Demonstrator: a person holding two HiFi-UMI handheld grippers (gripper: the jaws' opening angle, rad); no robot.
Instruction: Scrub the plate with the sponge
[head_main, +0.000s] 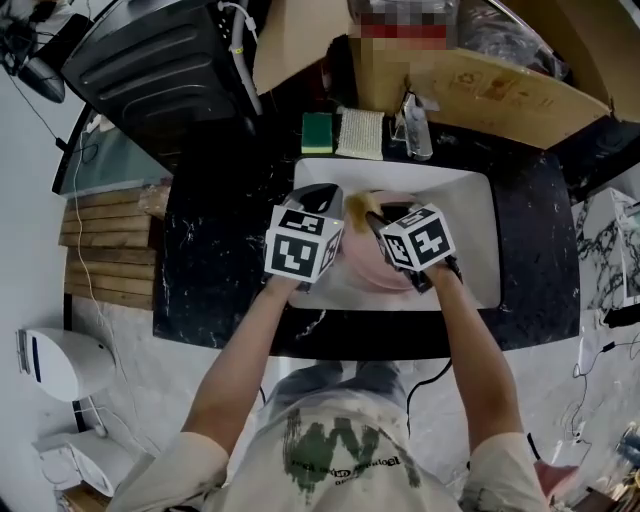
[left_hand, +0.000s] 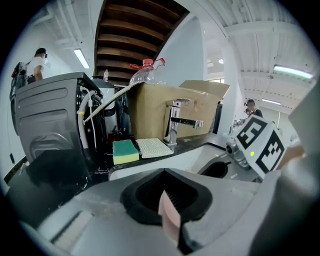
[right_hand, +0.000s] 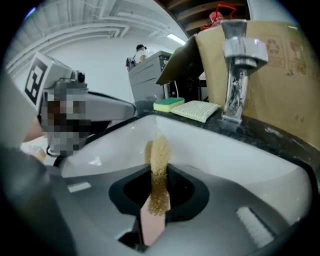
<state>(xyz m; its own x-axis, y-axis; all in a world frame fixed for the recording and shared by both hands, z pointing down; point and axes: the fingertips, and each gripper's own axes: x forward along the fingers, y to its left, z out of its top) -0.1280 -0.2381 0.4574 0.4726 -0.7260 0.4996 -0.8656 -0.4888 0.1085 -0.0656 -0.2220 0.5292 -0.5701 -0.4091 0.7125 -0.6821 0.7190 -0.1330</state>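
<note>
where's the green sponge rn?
Head view, top centre: the green sponge lies on the dark counter behind the white sink, just left of the white mesh pad.

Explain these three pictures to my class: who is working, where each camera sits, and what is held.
A person stands at a white sink, a two-jaw gripper in each hand. One picture comes from a camera on the person's head, looking down; the other two from cameras riding on each gripper. The left gripper is shut on the rim of a pink plate; the right gripper is shut on a tan sponge. Behind the sink, on the black counter, lie a green-and-yellow sponge and a white pad beside the tap.
</note>
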